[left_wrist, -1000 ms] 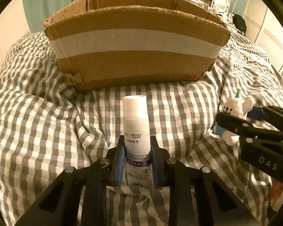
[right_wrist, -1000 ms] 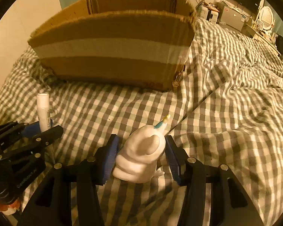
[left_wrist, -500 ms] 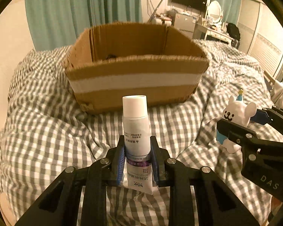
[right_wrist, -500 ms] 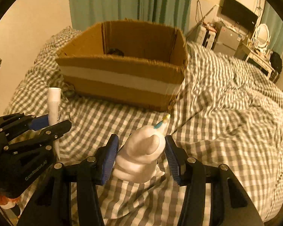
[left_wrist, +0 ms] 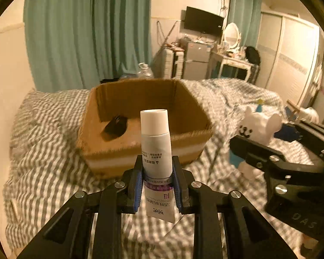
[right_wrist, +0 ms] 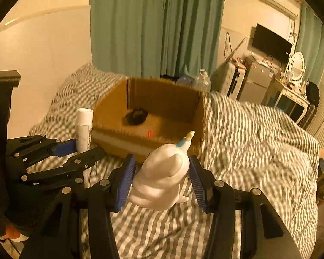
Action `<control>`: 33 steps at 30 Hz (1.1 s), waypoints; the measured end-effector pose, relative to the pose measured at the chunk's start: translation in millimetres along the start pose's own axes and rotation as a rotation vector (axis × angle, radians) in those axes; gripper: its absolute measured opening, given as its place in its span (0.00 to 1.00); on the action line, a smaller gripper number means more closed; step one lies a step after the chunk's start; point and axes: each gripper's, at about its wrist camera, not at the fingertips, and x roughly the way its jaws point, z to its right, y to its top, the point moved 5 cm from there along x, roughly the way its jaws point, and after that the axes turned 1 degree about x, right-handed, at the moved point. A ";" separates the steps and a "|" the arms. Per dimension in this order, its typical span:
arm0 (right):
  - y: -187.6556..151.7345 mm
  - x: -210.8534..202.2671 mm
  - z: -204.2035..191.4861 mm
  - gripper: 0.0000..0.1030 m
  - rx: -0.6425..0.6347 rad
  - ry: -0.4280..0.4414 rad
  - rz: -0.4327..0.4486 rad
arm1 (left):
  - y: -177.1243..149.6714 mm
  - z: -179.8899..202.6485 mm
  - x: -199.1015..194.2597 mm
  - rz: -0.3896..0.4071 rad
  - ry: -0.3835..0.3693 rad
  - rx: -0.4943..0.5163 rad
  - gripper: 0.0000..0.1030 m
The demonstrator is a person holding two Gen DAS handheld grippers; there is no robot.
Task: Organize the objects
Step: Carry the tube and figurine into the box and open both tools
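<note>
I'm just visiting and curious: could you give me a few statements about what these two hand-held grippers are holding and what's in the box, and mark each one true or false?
1. The left hand-held gripper holds a white tube upright. True.
2. The right hand-held gripper is empty. False: it holds a white toy figure.
3. The cardboard box already holds a dark object. True.
4. The box sits on a bare wooden floor. False: it sits on a checked bedcover.
5. The tube is inside the box. False: it is held in front of it.

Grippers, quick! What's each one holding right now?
Left gripper: shut on the white tube.
Right gripper: shut on the white toy animal.
</note>
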 end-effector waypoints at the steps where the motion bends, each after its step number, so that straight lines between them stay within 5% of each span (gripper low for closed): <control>1: 10.1 1.4 2.9 0.48 0.002 0.002 0.010 | 9.7 -2.7 1.6 0.005 -0.006 -0.004 0.23; 9: 77.0 46.9 30.2 0.48 0.048 0.027 0.021 | 87.5 -37.3 60.2 -0.010 -0.001 -0.028 0.23; 14: 107.5 114.2 46.5 0.48 0.074 0.039 -0.026 | 116.5 -60.7 119.3 -0.050 0.034 -0.024 0.23; 24: 104.9 245.0 50.1 0.40 0.050 0.088 -0.175 | 126.7 -90.5 214.9 -0.175 0.074 0.017 0.23; 32: 102.2 246.0 47.3 0.40 0.047 0.106 -0.123 | 120.6 -94.9 229.0 -0.151 0.070 0.024 0.27; 33: 103.8 244.0 47.3 0.47 0.050 0.095 -0.114 | 119.5 -96.4 227.3 -0.145 0.073 0.014 0.28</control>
